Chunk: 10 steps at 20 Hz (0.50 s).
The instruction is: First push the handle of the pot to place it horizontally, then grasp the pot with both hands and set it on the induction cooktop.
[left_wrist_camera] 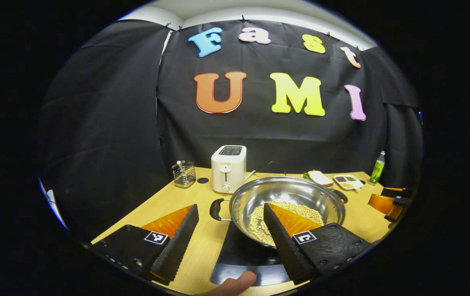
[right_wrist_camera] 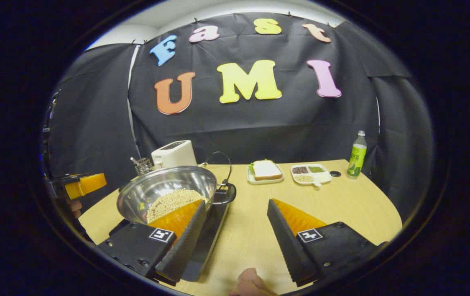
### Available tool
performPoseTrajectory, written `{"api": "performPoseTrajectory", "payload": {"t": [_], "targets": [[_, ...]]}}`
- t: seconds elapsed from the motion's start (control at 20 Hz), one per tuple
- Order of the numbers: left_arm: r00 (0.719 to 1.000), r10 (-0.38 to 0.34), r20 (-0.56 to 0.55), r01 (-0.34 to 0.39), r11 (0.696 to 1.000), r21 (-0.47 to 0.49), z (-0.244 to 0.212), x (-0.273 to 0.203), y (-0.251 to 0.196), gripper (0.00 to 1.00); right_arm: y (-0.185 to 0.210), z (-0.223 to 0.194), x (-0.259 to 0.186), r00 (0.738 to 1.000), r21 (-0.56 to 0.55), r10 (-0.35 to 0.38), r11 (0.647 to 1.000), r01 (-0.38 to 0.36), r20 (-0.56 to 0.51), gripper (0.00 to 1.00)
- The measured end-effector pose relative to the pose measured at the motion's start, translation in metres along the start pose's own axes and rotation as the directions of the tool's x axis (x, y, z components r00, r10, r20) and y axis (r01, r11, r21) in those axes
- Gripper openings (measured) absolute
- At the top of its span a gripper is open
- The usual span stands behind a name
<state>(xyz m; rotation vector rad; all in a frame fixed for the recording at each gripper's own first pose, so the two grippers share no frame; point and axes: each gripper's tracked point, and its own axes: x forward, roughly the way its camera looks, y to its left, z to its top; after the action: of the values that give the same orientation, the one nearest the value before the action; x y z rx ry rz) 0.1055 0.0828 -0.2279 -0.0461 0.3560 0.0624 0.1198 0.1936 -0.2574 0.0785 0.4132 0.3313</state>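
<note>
Since the shiny steel pot of beans (left_wrist_camera: 286,205) already sits on the flat black induction cooktop (left_wrist_camera: 243,250), both tools, the left tool (left_wrist_camera: 231,236) and the right tool (right_wrist_camera: 237,234), gape wide and empty, and a careless retreat could clip its black handle (left_wrist_camera: 215,209) and spill beans.

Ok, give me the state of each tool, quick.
Left tool: open, holding nothing, fingers either side of the pot's near handle.
Right tool: open, holding nothing, beside the pot on the cooktop.
</note>
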Motion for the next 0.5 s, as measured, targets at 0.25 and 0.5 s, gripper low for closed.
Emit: {"api": "performPoseTrajectory", "payload": {"t": [0.25,0.5], "targets": [[0.998,-0.025,0.063,0.025,1.0,0.015,0.009,-0.054,-0.02,0.95,-0.014,0.02,-0.065,0.994,-0.016,-0.041,0.999,0.043,0.1,0.98],[0.986,-0.071,0.152,0.067,0.997,0.034,0.032,-0.099,-0.042,0.94,-0.025,0.028,-0.124,0.988,0.018,-0.059,0.998,0.057,0.144,0.97]]}}
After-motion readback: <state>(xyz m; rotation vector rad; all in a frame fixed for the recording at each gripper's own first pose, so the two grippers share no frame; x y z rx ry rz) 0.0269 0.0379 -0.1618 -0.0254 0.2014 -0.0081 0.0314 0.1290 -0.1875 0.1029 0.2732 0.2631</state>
